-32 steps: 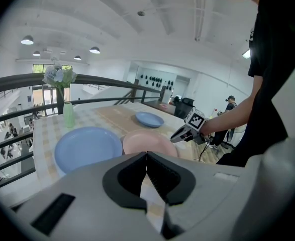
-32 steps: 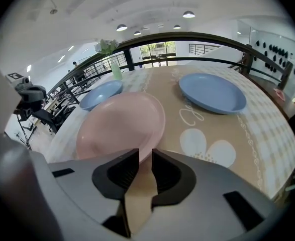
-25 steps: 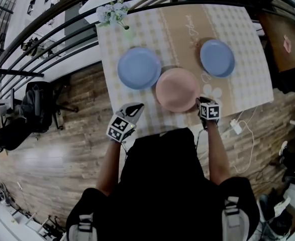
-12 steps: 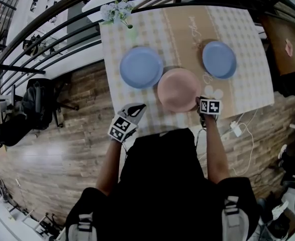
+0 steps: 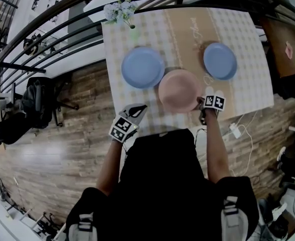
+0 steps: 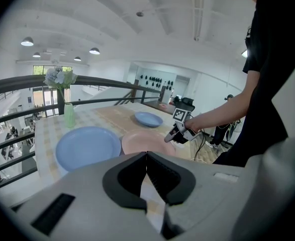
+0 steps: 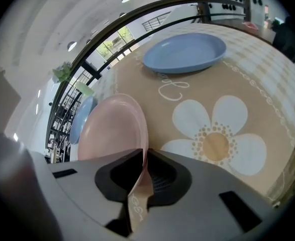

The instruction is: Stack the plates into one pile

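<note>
three plates on the bench, each lying separately, no pile begun. large blue plate at the left; pink plate in the middle, just beside it; small blue plate well apart at the far right, on the tan runner. the pink plate was taken by its near right rim, probably so it could be lifted onto the large blue plate, the likeliest base for the pile. right gripper: fingers had just been closing and pinched that rim, one on each face. left gripper: at the bench's near edge, left of the pink plate, touching nothing, seemingly out of the way; fingers closed together, nothing between them.
</note>
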{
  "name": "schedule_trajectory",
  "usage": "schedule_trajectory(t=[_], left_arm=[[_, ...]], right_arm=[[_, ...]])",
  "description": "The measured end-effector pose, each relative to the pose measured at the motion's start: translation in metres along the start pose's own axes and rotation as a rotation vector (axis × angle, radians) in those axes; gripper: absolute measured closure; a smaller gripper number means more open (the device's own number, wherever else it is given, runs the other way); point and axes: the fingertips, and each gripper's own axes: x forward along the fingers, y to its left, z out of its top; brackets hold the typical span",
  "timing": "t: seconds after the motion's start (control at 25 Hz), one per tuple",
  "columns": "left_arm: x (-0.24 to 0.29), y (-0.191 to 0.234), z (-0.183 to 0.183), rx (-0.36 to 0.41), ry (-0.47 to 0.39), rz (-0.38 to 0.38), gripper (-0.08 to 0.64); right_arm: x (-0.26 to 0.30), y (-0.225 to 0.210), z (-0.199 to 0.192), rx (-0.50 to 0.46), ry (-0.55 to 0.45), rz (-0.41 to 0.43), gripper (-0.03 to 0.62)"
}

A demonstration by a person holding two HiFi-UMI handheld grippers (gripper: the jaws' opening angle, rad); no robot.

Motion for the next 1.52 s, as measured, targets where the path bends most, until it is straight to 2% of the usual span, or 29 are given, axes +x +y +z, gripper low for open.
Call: schedule_trajectory(t=[0.12, 0.64, 1.52], left_arm=[[-0.002, 0.0, -0.001, 0.0, -0.003, 0.003, 0.557], [-0.016, 0.0, -0.005, -0.009, -0.017, 0.024, 0.557], [-0.038, 0.008, -0.013, -0.003, -0.027, 0.041, 0.557]], right_arm=[[0.001, -0.001, 0.004, 0.054, -0.008, 0.008, 0.574], [-0.001, -0.003, 0.007, 0.034, 0.026, -0.039, 0.581], [-0.011, 0.002, 0.007, 0.092, 0.007, -0.005, 0.578]])
